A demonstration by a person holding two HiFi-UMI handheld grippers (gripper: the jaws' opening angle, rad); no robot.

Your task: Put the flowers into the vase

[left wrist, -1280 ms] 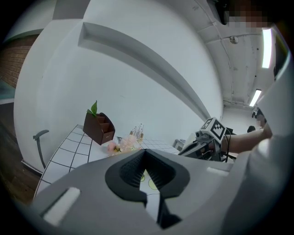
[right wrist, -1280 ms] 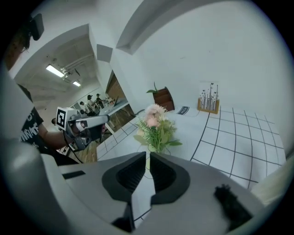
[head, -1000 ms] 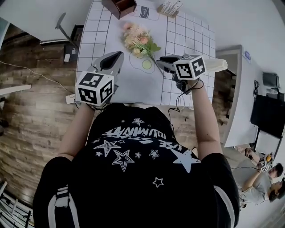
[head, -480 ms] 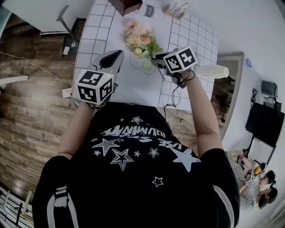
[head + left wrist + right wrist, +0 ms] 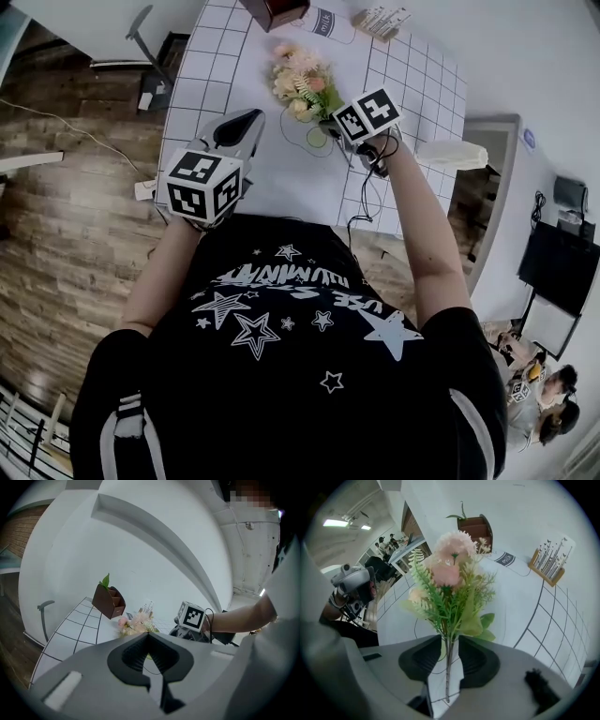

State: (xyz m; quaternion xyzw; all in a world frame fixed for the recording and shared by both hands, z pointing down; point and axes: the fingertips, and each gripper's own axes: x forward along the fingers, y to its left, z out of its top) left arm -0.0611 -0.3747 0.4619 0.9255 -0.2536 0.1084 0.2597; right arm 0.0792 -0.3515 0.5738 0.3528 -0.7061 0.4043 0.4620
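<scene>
The white desk (image 5: 281, 183), ruled with a dark grid, lies under both grippers. Our grey left gripper (image 5: 253, 116) (image 5: 148, 636) hangs over the desk's near side. Its jaws are pressed together and there is nothing between them.

Our right gripper (image 5: 328, 127) (image 5: 450, 641) points steeply down at the desk with its jaws spread. The bunch of pink and cream artificial flowers with green leaves (image 5: 302, 80) (image 5: 452, 588) lies on the desk straight ahead of this gripper. Its thin stem runs back between the two pads, nearer one pad than the other, and is not pinched.

Beyond the flowers, further out from the right gripper's tips, stands a brown wooden box (image 5: 275, 9) (image 5: 476, 527) with a green sprig in it. Just beside that box is a white item lettered "milk" (image 5: 323, 21) (image 5: 505, 558), then a small pale wooden rack (image 5: 384, 19) (image 5: 547, 559).

A pale cream ribbed object (image 5: 455, 155) shows off to the right gripper's outer side, at the desk's edge. We cannot tell whether it is the vase.
</scene>
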